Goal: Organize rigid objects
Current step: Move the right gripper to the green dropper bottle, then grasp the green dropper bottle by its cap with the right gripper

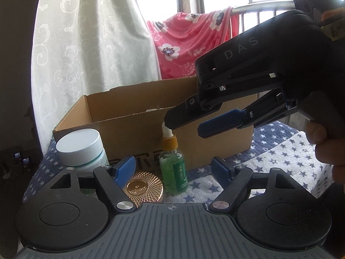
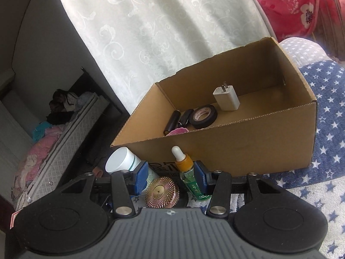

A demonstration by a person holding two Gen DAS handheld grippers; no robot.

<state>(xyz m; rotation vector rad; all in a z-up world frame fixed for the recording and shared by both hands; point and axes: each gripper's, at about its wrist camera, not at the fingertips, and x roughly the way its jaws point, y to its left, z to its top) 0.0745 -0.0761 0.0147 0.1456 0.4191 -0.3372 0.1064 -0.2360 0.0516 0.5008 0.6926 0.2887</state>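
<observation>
Dropper bottle (image 1: 173, 170) stands lower centre before the cardboard box (image 1: 138, 127), between my spread left fingers (image 1: 173, 168). From my right wrist, spread right fingers (image 2: 169, 176) flank gold disc (image 2: 162, 192), pinching nothing.

2 near wrist views, shared box (image 1: 133, 116)

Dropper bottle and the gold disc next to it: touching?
Apart. The left wrist view shows a strip of star-print cloth between the dropper bottle and the gold disc; the right wrist view agrees.
</observation>
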